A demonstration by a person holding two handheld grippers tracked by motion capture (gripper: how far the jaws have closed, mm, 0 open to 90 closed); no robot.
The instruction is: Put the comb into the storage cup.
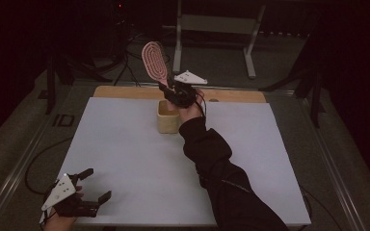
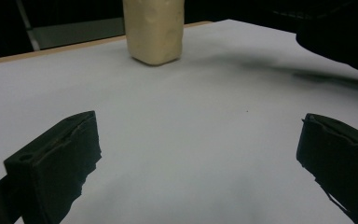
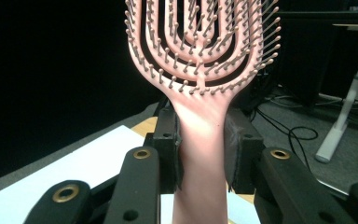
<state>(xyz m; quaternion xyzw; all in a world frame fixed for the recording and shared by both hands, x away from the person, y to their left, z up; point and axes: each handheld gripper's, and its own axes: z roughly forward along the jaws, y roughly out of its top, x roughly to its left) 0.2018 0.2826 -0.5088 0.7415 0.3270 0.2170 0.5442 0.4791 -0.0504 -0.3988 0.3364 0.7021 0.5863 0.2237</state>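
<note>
A pink vented hairbrush (image 1: pixel 154 61) is held up in the air above a cream square holder (image 1: pixel 168 117) at the back middle of the white sheet. My right gripper (image 1: pixel 169 90) is shut on the brush handle (image 3: pixel 200 154), bristle head (image 3: pixel 203 37) pointing up and away. The cream holder (image 2: pixel 154 29) also stands ahead in the left gripper view. My left gripper (image 1: pixel 97 185) rests at the near left corner of the sheet, jaws wide apart with nothing between them, and its open span (image 2: pixel 198 154) faces bare sheet.
The white sheet (image 1: pixel 125 159) covers a wooden tabletop (image 1: pixel 125 91) whose far edge shows. A sleeved arm (image 1: pixel 217 163) reaches diagonally across the right half. Behind the table stand a white desk frame (image 1: pixel 212 29) and floor cables (image 1: pixel 130 62).
</note>
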